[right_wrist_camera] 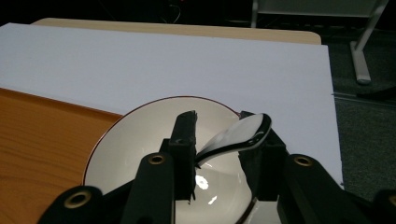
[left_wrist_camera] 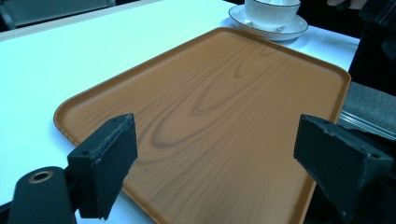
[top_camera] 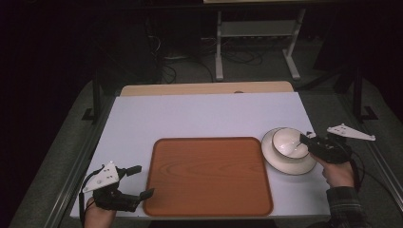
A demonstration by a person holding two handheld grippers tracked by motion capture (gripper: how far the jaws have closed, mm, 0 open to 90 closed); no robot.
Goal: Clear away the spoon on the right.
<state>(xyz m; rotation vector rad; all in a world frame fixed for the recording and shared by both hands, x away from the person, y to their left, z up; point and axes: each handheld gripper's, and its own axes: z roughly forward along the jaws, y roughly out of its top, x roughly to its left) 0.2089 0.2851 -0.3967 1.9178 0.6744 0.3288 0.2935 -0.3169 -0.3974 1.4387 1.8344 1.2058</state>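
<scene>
Two grippers at a white table: left idle and open, right closed on a ceramic spoon over a bowl.

Nearest, at about 7 o'clock, the left gripper (top_camera: 138, 181) hovers with jaws spread wide and empty beside the wood-grain tray (top_camera: 209, 175), which lies bare at table centre. Farther off, at 3 o'clock, the right gripper (right_wrist_camera: 217, 144) pinches a white ceramic spoon (right_wrist_camera: 236, 135) between its pads above the white bowl (top_camera: 289, 142), itself sitting on a saucer (top_camera: 285, 164) just beside the tray's right edge. Whether the spoon's end touches the bowl I cannot tell. Glazed ceramic is likely stiff, slick and chip-prone; the spoon's narrow handle seems the safest hold, and the bowl would be better lifted by its rim.
</scene>
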